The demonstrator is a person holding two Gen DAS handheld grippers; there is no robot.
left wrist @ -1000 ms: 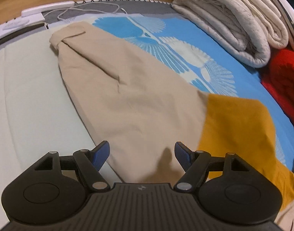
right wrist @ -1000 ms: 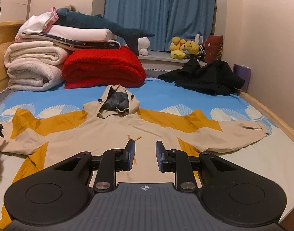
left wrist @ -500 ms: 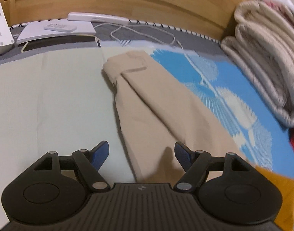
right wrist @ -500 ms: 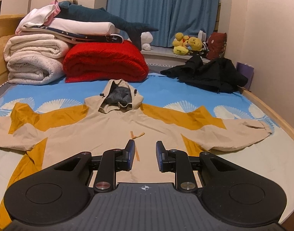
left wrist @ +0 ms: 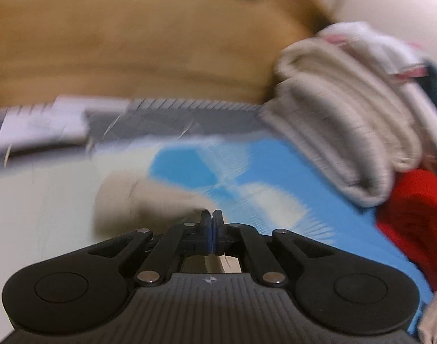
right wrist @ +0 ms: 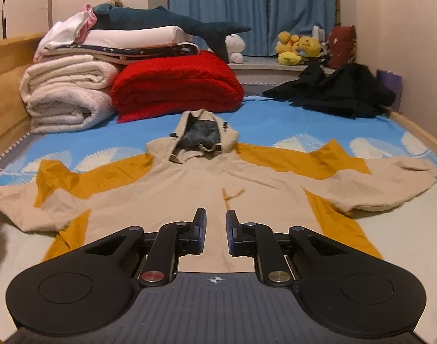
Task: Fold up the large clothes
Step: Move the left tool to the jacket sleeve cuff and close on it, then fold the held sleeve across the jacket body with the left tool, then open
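Note:
A beige and mustard hooded jacket [right wrist: 218, 177] lies spread flat on the bed, hood at the far end, sleeves out to both sides. My right gripper [right wrist: 215, 223] hovers over its lower hem, jaws a little apart and empty. In the blurred left wrist view, my left gripper [left wrist: 212, 218] has its jaws closed at the beige cuff end of the left sleeve [left wrist: 138, 200]. Beige cloth shows under the jaws, and the blur hides whether cloth is pinched between them.
Folded white blankets [right wrist: 66, 97] and a red blanket [right wrist: 175, 86] are stacked at the back left, with a plush shark [right wrist: 172, 23] on top. A black garment [right wrist: 336, 91] lies at the back right. A wooden headboard [left wrist: 132, 43] runs along the left.
My left gripper moved along the sleeve to its cuff end and closed its jaws. My right gripper stayed over the hem with the same gap.

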